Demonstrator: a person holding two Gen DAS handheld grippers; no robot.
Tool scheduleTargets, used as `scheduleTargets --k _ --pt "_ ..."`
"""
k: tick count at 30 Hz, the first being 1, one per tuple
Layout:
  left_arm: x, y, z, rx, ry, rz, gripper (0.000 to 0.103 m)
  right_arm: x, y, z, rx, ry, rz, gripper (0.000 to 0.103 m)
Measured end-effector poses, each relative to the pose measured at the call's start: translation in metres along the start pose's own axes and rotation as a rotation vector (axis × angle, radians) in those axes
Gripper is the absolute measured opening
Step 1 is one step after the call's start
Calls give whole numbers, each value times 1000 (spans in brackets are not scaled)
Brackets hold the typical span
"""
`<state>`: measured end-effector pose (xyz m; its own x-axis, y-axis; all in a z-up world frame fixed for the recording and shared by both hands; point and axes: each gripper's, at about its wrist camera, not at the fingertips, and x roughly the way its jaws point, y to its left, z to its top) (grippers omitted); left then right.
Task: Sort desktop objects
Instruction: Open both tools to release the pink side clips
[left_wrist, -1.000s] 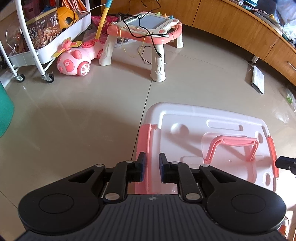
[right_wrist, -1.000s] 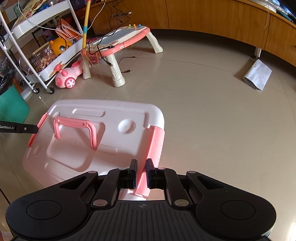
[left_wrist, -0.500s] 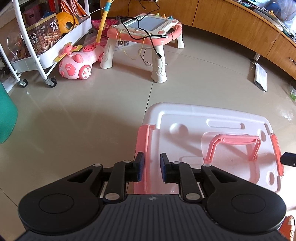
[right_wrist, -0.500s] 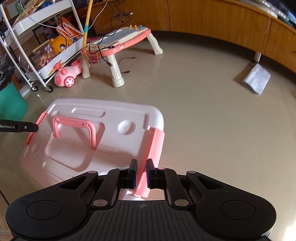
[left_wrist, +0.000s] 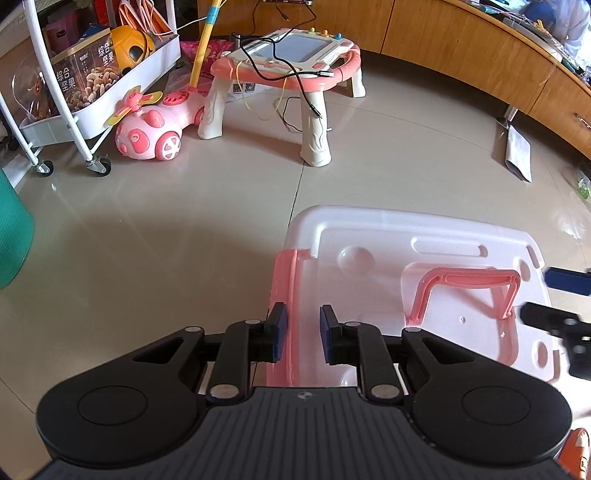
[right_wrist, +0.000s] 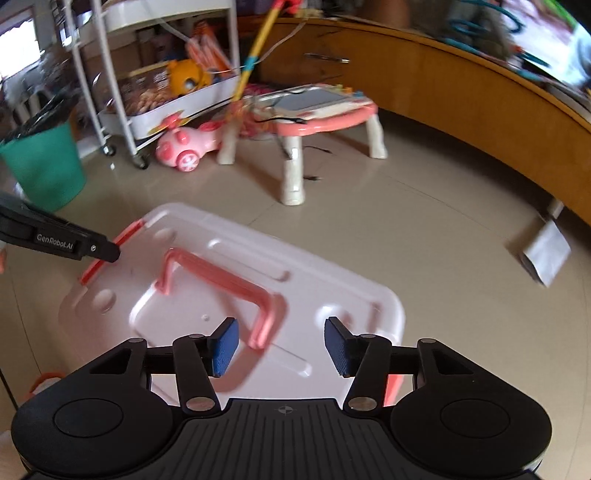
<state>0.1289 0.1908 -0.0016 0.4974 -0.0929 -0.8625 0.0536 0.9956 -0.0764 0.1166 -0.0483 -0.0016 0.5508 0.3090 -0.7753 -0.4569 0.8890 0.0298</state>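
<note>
A white box lid (left_wrist: 424, 258) with a pink handle (left_wrist: 469, 278) fills the near floor in both wrist views. My left gripper (left_wrist: 301, 334) is shut on the pink latch (left_wrist: 286, 291) at the lid's left edge. It also shows in the right wrist view as a black finger (right_wrist: 92, 247) at the lid's (right_wrist: 240, 295) far-left corner. My right gripper (right_wrist: 282, 347) hovers over the lid with its jaws opening. One end of the handle (right_wrist: 221, 277) lies between the blue pads (right_wrist: 225, 347) without touching them. The right-hand latch (right_wrist: 391, 387) sits free behind the right finger.
A pink-and-white toy drawing table (left_wrist: 295, 55) with loose cables stands ahead. A pink toy car (left_wrist: 147, 133) and a white wheeled cart (left_wrist: 74, 92) are to its left. A green bin (right_wrist: 44, 166) is at the far left. A wooden cabinet (left_wrist: 461, 55) curves along the back, with a grey bag (left_wrist: 519, 151) below it.
My right gripper has let go of the lid's right latch, opened wide, rolled, and swung left over the lid. The left gripper has stayed where it was, shut on its latch.
</note>
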Motion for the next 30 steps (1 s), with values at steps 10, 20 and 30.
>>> scheduleTargets --k 10,20,30 --pt "0 -2 0 13 -2 -16 23 23 18 5 -50 66 13 30" --pt "1 -13 -2 64 -7 -5 31 26 23 5 -52 83 10 41" --pt "2 -24 -4 113 -11 28 37 27 22 6 -43 87 11 41"
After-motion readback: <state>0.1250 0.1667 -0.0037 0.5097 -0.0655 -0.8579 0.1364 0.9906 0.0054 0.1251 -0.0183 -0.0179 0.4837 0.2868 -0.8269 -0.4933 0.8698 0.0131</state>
